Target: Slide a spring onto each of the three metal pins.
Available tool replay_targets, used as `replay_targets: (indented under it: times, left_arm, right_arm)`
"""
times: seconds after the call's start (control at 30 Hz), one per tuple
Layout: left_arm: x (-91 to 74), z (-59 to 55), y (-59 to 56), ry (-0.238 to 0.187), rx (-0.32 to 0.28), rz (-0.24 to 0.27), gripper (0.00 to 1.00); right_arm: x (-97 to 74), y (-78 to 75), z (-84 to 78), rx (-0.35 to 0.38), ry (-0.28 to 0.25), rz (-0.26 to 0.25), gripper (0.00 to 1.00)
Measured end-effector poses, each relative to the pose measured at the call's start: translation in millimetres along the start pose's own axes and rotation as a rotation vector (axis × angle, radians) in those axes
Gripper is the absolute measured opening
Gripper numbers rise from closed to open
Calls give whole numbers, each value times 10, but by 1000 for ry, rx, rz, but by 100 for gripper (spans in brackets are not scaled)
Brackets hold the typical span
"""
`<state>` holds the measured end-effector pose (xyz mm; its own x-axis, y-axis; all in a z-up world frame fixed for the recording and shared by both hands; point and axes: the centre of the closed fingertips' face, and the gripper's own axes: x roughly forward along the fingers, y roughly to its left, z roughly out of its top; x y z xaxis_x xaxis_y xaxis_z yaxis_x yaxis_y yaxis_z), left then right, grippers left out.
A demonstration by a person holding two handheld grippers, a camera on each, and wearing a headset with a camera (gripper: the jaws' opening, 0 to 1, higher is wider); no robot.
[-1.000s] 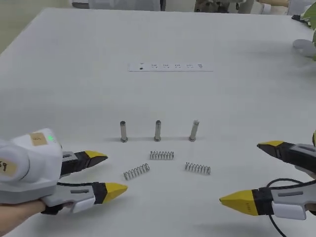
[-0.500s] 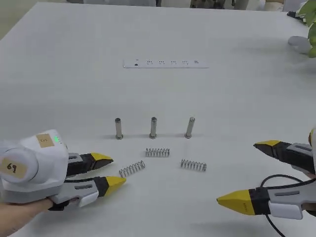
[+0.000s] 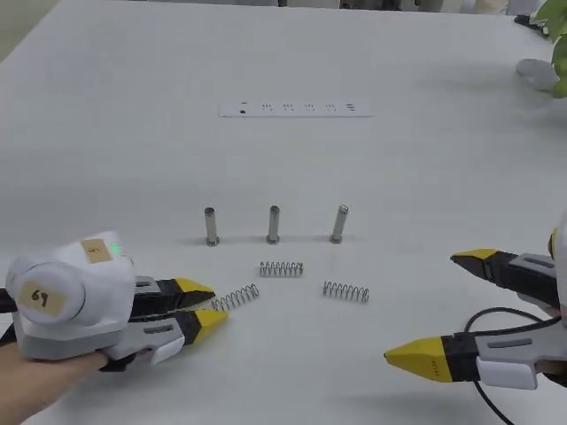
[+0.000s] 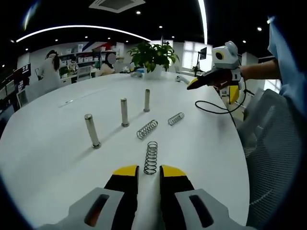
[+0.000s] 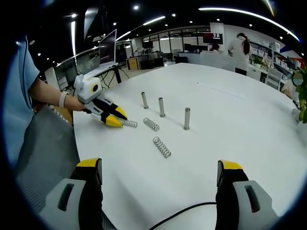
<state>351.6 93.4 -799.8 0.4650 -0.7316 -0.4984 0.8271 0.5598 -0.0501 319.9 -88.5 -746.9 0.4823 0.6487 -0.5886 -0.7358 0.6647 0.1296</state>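
Metal pins (image 3: 273,224) mid table (image 3: 425,177); left gripper (image 3: 217,304) maybe touching spring (image 3: 236,297).

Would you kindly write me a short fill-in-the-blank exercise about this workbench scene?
1. ___ metal pins stand upright in a row.
2. The springs all lie on the table; ___ is on a pin.
3. The left tool points at the spring farthest ___ in the head view.
4. The right tool has its jaws wide ___.
Missing words: Three; none; left; open.
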Motion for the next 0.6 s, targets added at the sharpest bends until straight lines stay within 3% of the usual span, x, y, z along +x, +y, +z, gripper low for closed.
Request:
replay_targets:
  times: [0.27,0.6]
  left_arm:
    - [14,-1,-18,4,-10,-6,7]
    - [14,-9,20,17,26,4,3]
  right_arm:
    - [-15,-2,-10,5,0,-2,99]
    - [-4,29,3,-1,-1,4,98]
